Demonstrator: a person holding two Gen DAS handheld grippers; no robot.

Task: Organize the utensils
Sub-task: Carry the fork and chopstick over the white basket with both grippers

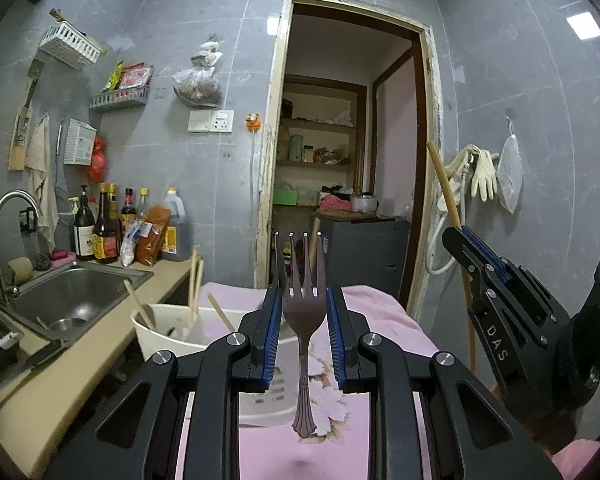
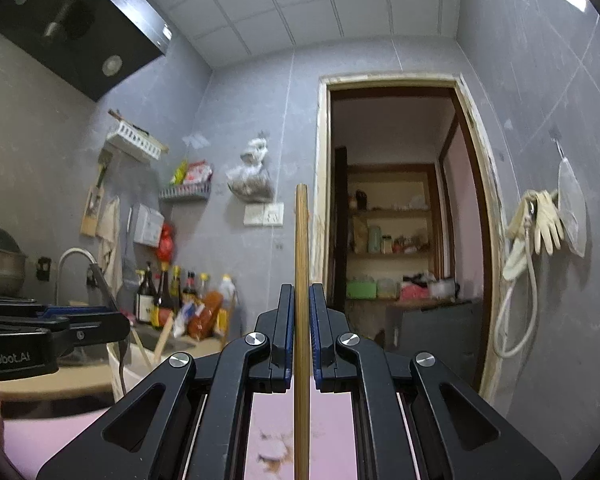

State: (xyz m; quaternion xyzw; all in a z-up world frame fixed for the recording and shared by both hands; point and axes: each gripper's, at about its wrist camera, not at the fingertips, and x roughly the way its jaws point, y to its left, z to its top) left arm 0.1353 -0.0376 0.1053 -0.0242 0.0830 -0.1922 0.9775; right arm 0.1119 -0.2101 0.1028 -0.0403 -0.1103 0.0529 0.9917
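Left gripper (image 1: 303, 312) pinches a metal fork (image 1: 302, 320), prongs up. Right gripper (image 2: 301, 328) squeezes one wooden chopstick (image 2: 301, 280), standing straight up.

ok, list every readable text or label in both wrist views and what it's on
"DAS" on the right gripper body, seen in the left wrist view.
"enRobot.AI" on the left gripper body, in the right wrist view; its start is cut off by the frame edge.
Sauce bottle labels and the snack packets in the wall rack: too small and blurred to read.
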